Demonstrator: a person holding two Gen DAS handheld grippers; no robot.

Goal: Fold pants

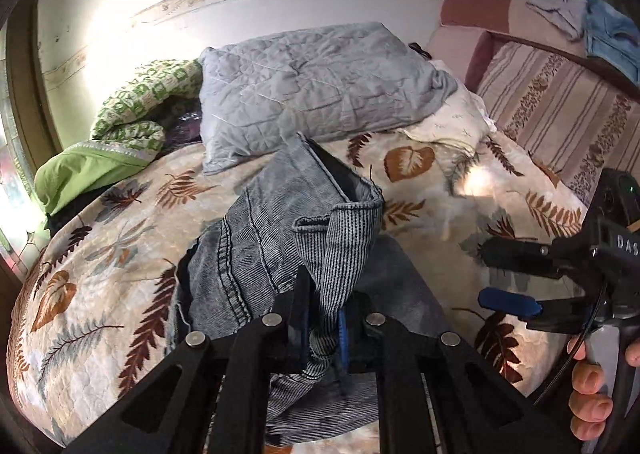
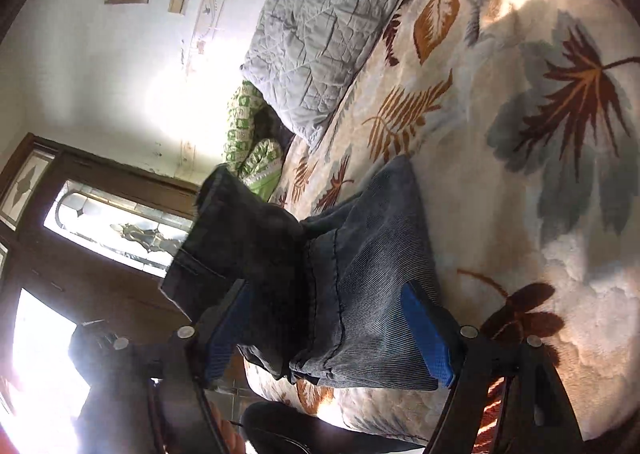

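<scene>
Grey-blue denim pants (image 1: 256,238) lie bunched on a leaf-print bed cover (image 1: 100,294). My left gripper (image 1: 324,318) is shut on a fold of the pants and lifts it off the bed. My right gripper (image 1: 500,278) shows at the right of the left wrist view, open, its fingers apart and holding nothing, beside the pants. In the right wrist view the open right gripper (image 2: 332,334) has the pants (image 2: 360,274) lying between its blue pads (image 2: 428,330); the jaws stand wide apart, not clamped.
A grey quilted pillow (image 1: 312,85) and a green-and-white blanket (image 1: 136,109) lie at the head of the bed. A striped pink sofa (image 1: 560,93) with clothes on its back stands to the right. A dark wooden door with glass (image 2: 112,221) is to the left.
</scene>
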